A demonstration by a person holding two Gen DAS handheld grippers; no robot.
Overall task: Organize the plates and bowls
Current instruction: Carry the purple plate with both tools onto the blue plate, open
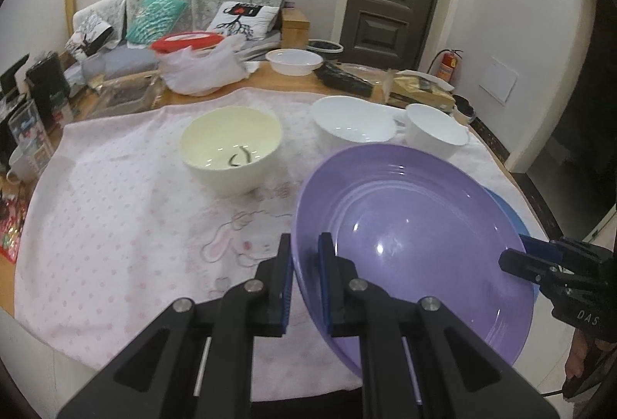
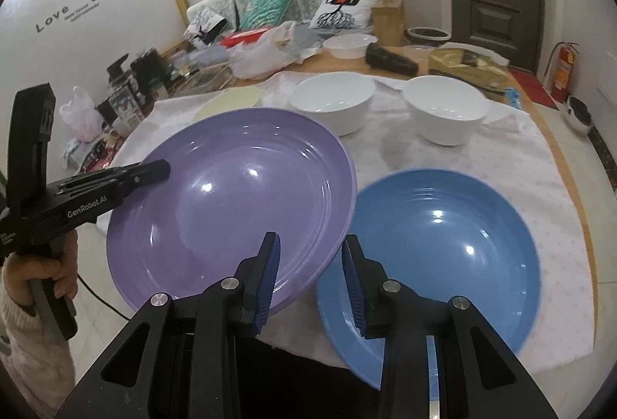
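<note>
My left gripper [image 1: 306, 278] is shut on the near-left rim of a purple plate [image 1: 416, 245] and holds it tilted above the table; the plate also shows in the right wrist view [image 2: 231, 199]. My right gripper [image 2: 310, 276] is open, its jaws astride the purple plate's right rim, touching nothing clearly. A blue plate [image 2: 443, 245] lies on the pink cloth under and right of the purple one. A cream bowl [image 1: 231, 152] and two white bowls [image 1: 354, 125] [image 1: 435, 131] stand farther back.
The pink dotted cloth [image 1: 115, 206] covers the round table. Beyond it lie a plastic bag [image 1: 200, 68], a white dish [image 1: 295, 61], a dark packet [image 1: 343, 79] and boxes at the left edge [image 1: 34, 125]. A sofa stands behind.
</note>
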